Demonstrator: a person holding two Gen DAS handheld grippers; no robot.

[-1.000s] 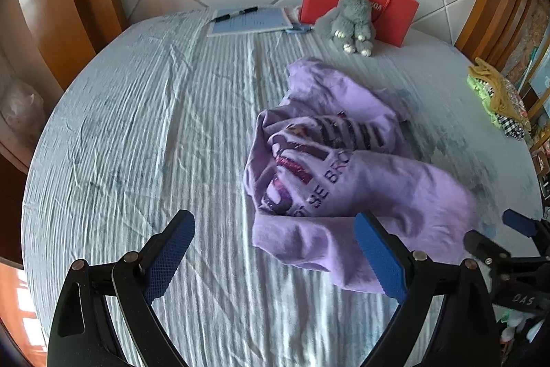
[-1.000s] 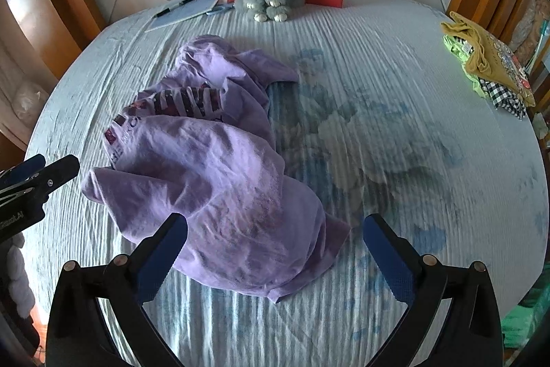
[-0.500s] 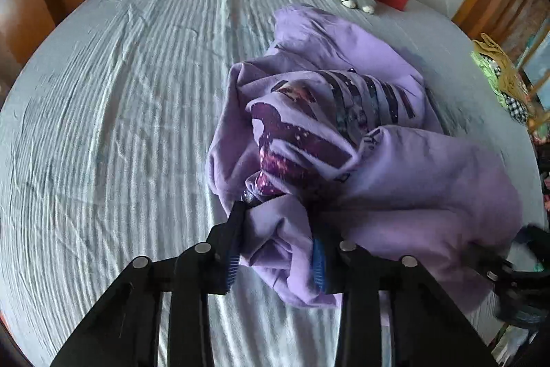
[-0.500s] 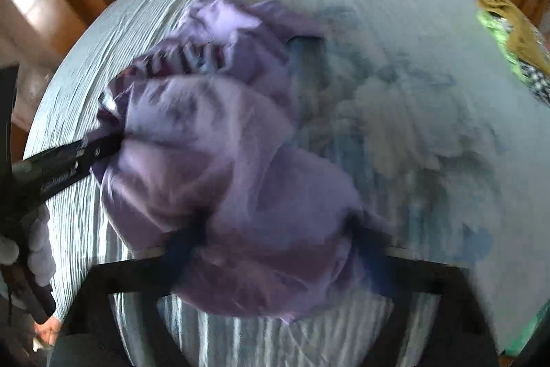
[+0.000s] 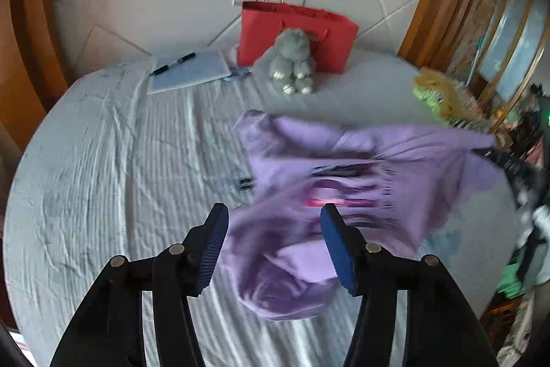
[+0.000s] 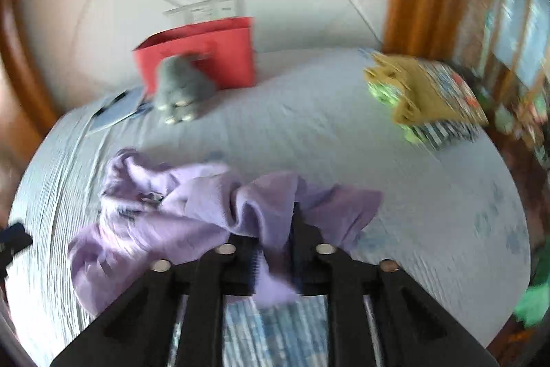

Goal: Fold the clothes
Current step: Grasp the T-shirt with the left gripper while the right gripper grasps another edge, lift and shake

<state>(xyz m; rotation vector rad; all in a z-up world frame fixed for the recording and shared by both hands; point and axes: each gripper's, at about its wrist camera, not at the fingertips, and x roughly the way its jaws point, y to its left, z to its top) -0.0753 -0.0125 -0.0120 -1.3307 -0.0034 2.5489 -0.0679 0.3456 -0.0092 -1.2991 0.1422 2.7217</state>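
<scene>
A purple printed T-shirt (image 5: 347,174) is stretched in the air over the bed (image 5: 103,167). My left gripper (image 5: 275,243) is open, its blue pads either side of a hanging fold of the shirt without pinching it. My right gripper (image 6: 275,250) is shut on an edge of the shirt (image 6: 213,195) and holds it up; it also shows at the right edge of the left wrist view (image 5: 508,164), pulling the cloth taut. Both views are motion-blurred.
A grey plush rabbit (image 5: 292,61) sits before a red paper bag (image 5: 295,33) at the headboard. A notebook with a pen (image 5: 187,71) lies to their left. A stack of folded clothes (image 6: 426,95) sits at the bed's right edge.
The right gripper closed on the shirt and lifted it. The left gripper, shut on a fold half a second ago, has opened. Both grippers rose and the shirt spread out sideways.
</scene>
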